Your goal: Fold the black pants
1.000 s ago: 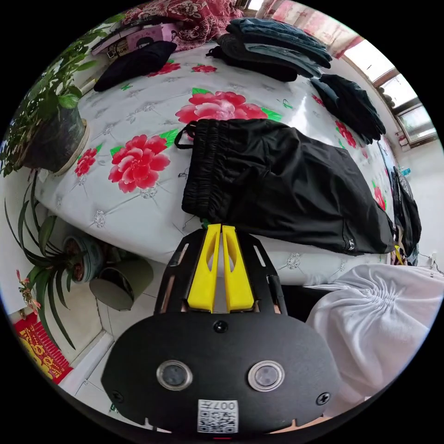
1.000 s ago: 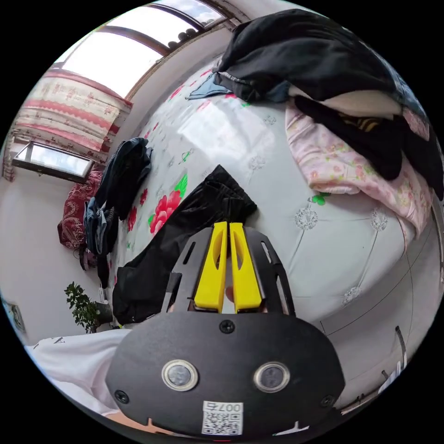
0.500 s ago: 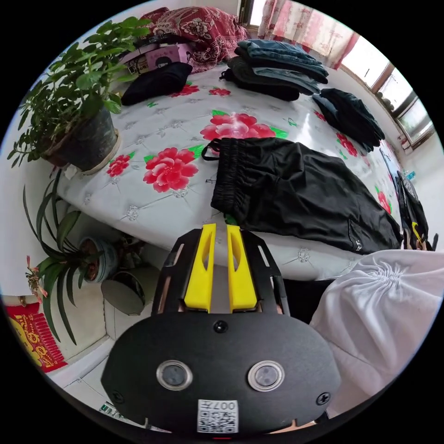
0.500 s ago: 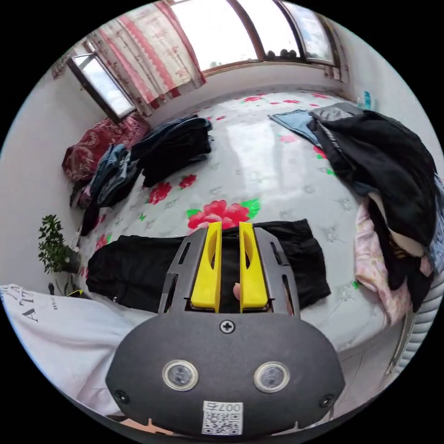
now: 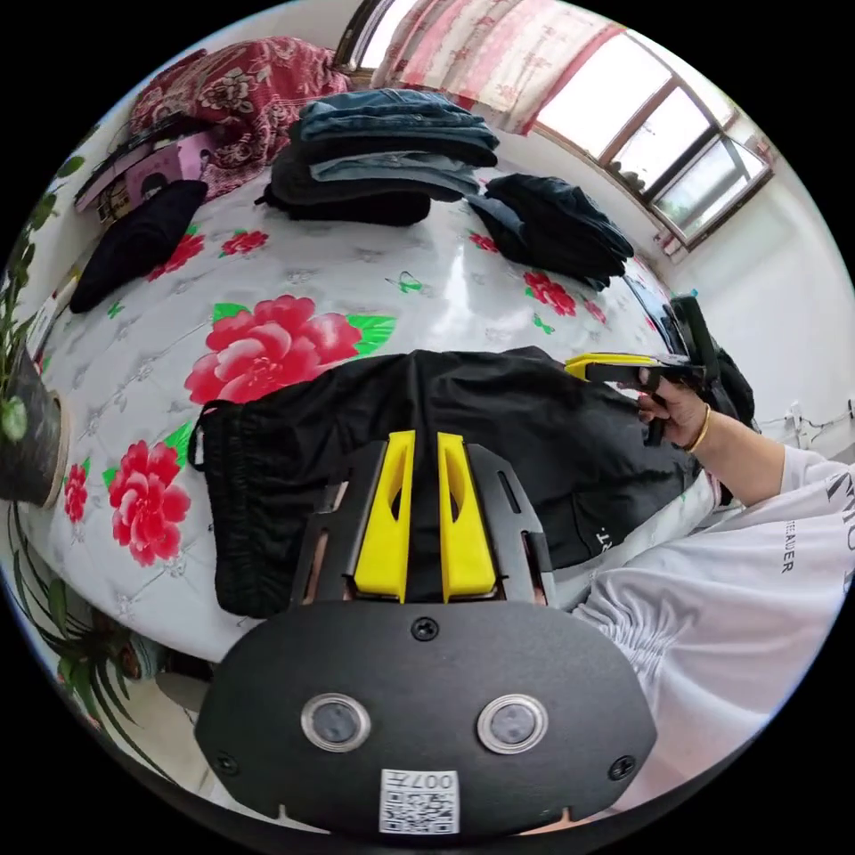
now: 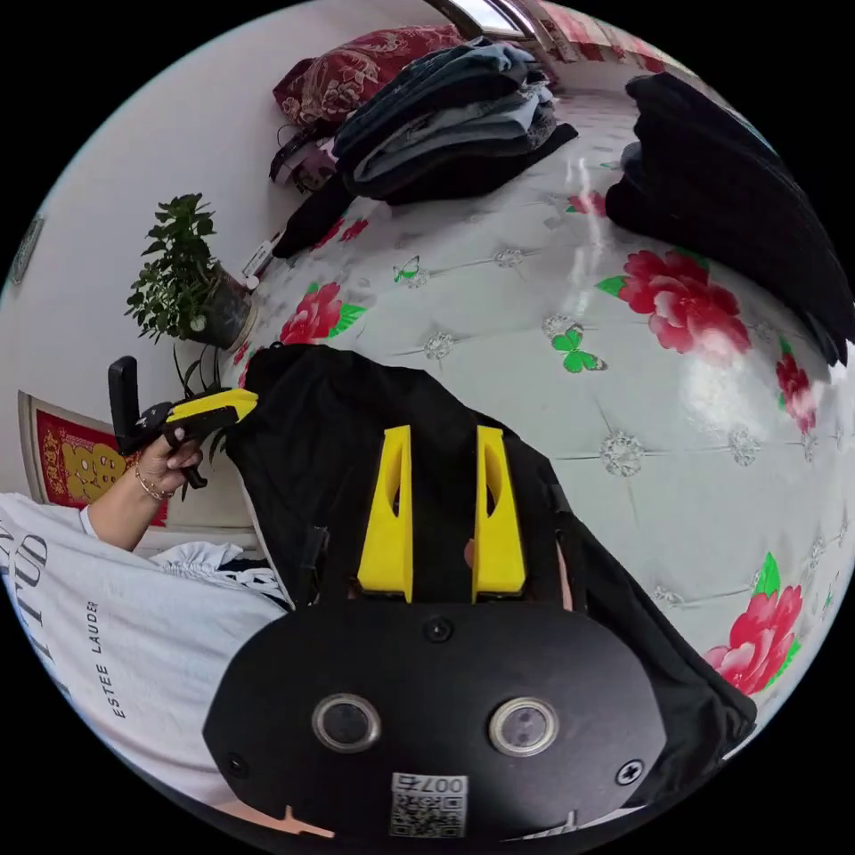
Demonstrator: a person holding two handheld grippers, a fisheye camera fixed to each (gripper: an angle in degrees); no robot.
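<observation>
The black pants (image 5: pixel 525 419) lie flat on the flowered bed sheet (image 5: pixel 374 267), with the gathered waistband at the left of the left gripper view. My left gripper (image 5: pixel 425 438) hovers over their middle, jaws slightly parted and nothing pinched. The right gripper (image 5: pixel 595 363), held in a hand, shows at the pants' right edge. In the right gripper view my right gripper (image 6: pixel 443 432) is open above the black pants (image 6: pixel 338 427). The left gripper (image 6: pixel 223 405) shows beside their far left edge, held in a hand.
A stack of folded jeans (image 5: pixel 383 151) and a dark folded pile (image 5: pixel 557 227) sit at the back of the bed, beside a red patterned blanket (image 5: pixel 232 85). A potted plant (image 6: pixel 191 285) stands at the bed's corner. The person's white sleeve (image 5: pixel 712 623) is close by.
Both grippers have gone from shut to open. Both cameras swung round and now look down over the pants, each with the other gripper in sight. The pants lie much as before.
</observation>
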